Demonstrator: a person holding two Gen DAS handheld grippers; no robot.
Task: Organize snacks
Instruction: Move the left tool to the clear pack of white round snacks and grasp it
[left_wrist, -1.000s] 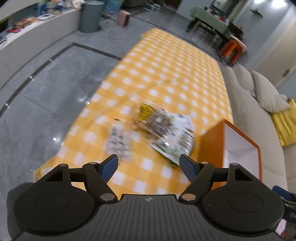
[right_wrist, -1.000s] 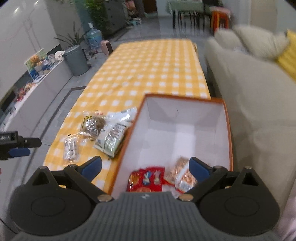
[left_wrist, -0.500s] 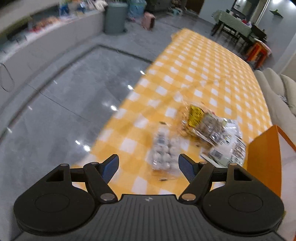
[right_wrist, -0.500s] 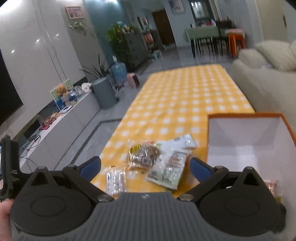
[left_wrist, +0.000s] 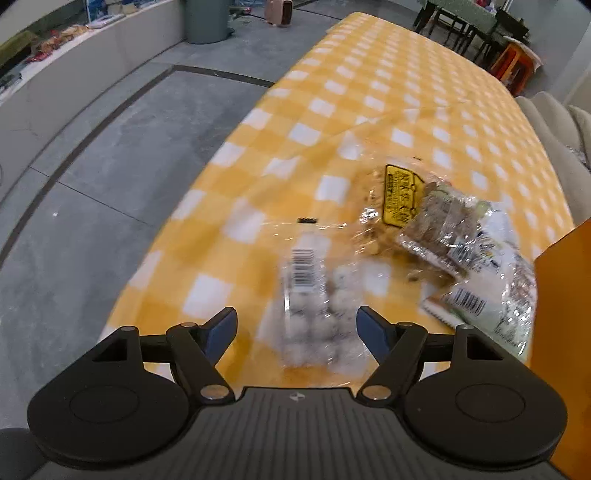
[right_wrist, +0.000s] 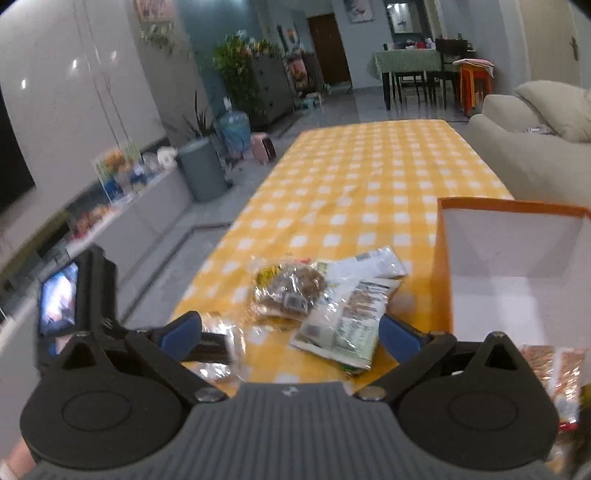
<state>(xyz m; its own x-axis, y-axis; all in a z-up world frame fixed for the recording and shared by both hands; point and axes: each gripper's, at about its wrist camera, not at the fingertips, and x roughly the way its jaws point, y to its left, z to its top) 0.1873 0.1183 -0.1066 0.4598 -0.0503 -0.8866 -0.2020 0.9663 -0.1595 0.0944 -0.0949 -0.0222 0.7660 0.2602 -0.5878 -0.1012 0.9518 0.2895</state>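
Reach step: left gripper (left_wrist: 296, 329) jaws wide over clear pkt of white balls (left_wrist: 314, 295) at lower center, right gripper (right_wrist: 290, 334) also wide & empty; next lower, pinch, carry to orange box (right_wrist: 443, 258) at right.
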